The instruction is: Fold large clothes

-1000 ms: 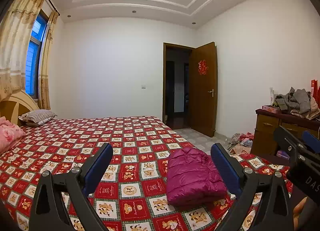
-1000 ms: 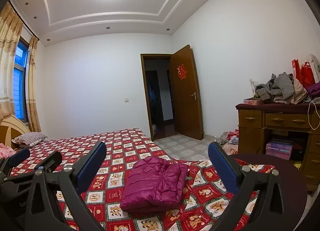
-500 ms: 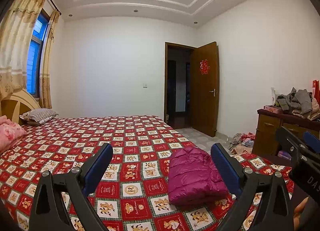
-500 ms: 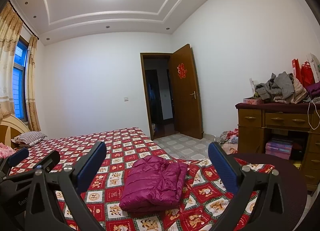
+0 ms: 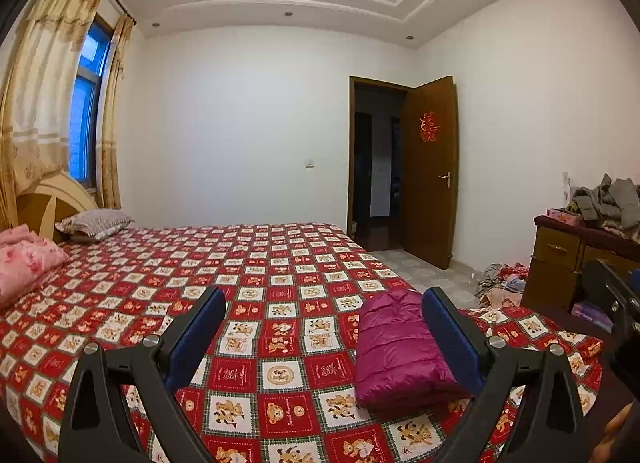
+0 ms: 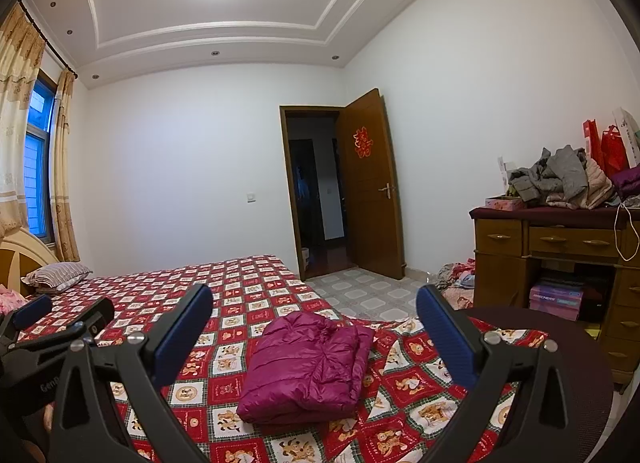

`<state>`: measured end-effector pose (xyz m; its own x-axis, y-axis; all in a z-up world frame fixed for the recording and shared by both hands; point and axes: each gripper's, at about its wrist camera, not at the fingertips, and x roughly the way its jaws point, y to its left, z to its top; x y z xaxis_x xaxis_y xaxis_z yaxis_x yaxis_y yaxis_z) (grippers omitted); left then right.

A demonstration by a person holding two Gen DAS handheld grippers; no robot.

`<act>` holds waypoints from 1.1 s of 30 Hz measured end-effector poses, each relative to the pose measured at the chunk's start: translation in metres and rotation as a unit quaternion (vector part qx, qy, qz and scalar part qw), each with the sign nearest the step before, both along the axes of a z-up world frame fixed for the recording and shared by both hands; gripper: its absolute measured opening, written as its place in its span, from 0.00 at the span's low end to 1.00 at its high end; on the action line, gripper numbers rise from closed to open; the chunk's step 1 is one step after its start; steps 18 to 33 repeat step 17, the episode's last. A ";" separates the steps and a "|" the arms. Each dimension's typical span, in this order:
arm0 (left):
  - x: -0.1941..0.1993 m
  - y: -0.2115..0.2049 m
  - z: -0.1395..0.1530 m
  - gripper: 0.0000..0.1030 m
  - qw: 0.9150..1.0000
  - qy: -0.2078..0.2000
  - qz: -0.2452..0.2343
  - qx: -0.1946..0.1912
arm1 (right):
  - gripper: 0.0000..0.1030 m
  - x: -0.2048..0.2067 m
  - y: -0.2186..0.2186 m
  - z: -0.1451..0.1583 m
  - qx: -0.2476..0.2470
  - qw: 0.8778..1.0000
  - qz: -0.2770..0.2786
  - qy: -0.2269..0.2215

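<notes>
Magenta quilted fabric, a puffy jacket (image 6: 308,369), lies folded into a thick bundle on the bed (image 6: 224,287), near the bed's foot corner on the side toward the door. It rests flat on the red checked bedspread (image 5: 264,295) with its cartoon bear squares, and nothing touches it.

I hold my left tool (image 5: 324,339) above the bed with its blue-padded jaws spread wide and nothing between them. Through its camera the jacket (image 5: 400,359) sits partly behind the right-hand finger, further off on the bedspread, not in contact with the pad. My right tool (image 6: 314,337) is likewise released, jaws far apart, and the jacket shows in the gap between them but beyond and below the tips, apart from both. In the right camera the left tool (image 6: 64,323) appears at the left edge, beside mine; in the left camera the right tool (image 5: 612,303) juts in at the right edge.

At the head of the bed lie a striped pillow (image 5: 94,223) and a pink quilt (image 5: 24,259). A wooden dresser (image 6: 560,263) stands by the right wall with a heap of grey clothes (image 6: 556,179) on top and more garments on the tiled floor (image 6: 360,291) beside it. The brown door (image 6: 370,183) stands open.
</notes>
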<state>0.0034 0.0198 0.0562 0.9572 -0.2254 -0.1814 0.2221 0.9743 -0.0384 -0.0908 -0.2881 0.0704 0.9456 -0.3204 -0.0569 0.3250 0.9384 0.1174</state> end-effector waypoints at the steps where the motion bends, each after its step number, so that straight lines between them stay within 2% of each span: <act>1: 0.001 0.001 -0.001 0.96 1.000 0.002 0.001 -0.001 | 1.00 0.000 0.000 -0.001 0.000 1.000 0.001 0.000; 15: 0.002 -0.001 -0.004 0.96 1.000 -0.002 0.000 0.018 | 1.00 0.003 -0.001 0.000 -0.003 1.000 0.005 0.008; 33: 0.002 -0.002 -0.004 0.96 1.000 0.002 -0.001 0.018 | 1.00 0.004 -0.002 -0.001 -0.002 1.000 0.004 0.010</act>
